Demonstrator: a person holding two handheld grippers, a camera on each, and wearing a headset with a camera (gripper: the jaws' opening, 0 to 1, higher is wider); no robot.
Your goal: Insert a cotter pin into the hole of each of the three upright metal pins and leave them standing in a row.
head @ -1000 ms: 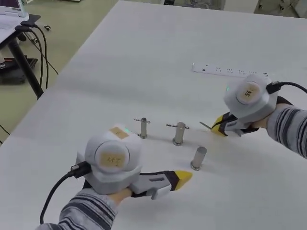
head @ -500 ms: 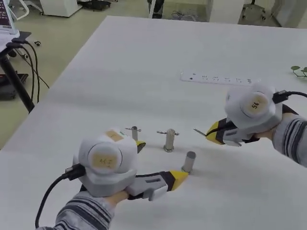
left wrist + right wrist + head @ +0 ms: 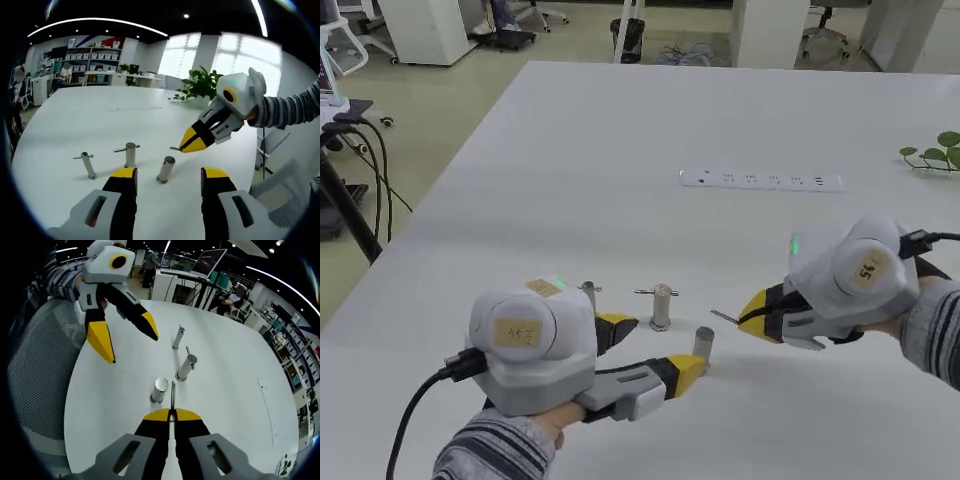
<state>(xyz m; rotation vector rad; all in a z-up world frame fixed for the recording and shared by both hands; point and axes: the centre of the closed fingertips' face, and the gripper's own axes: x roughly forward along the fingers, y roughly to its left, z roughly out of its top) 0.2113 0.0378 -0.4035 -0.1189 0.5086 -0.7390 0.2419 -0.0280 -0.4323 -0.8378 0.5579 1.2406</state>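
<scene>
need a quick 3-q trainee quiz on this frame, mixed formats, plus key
1. Head view, multiple choice: which metal pin has nothing through it? A) left pin B) middle pin C) right pin
2. True or false: the left gripper is shut.
3. Fill in: the right gripper is shut on a ____.
Key: 1 C (left pin and middle pin are already fitted). 2 false, its jaws stand apart. 3 cotter pin.

Upright pins (image 3: pixel 661 306): smooth metal, satin sheen. Cotter pin (image 3: pixel 172 392): thin bare metal. Table (image 3: pixel 620 150): matt, smooth.
</scene>
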